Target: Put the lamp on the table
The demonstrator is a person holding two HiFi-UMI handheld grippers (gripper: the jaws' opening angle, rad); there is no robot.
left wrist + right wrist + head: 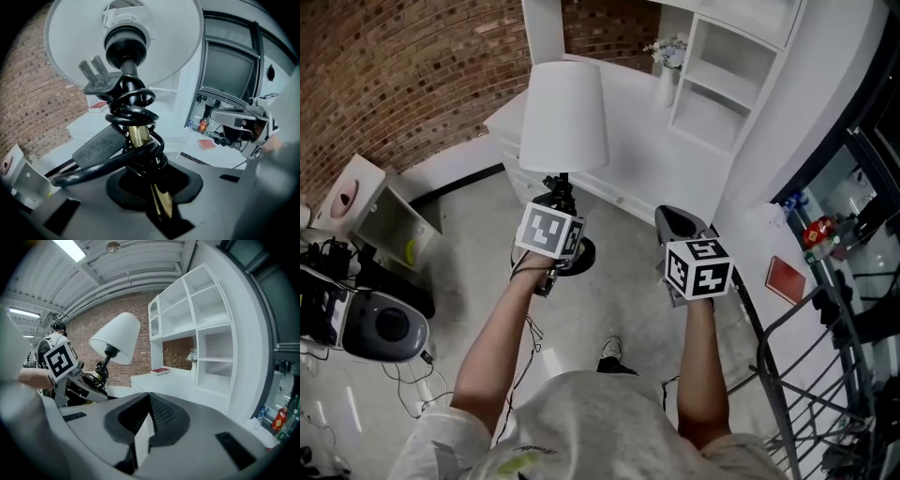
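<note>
The lamp (563, 117) has a white shade, a brass stem (138, 136) and a black cord coiled round the stem. My left gripper (562, 206) is shut on that stem just below the coil and holds the lamp upright above the concrete floor, in front of the white table (637, 155). In the left gripper view the shade (126, 37) fills the top and the gripper (157, 190) pinches the stem. My right gripper (677, 223) is to the right of the lamp, shut and empty. The right gripper view shows its jaws (143, 427) pressed together, with the lamp (117, 338) off to the left.
A white shelf unit (722, 75) stands on the table's right end, with a vase of flowers (667, 66) beside it. A red book (160, 371) lies on the table. A black wire rack (825, 375) stands at the right. A tissue box (352, 192) and equipment (380, 323) lie at the left.
</note>
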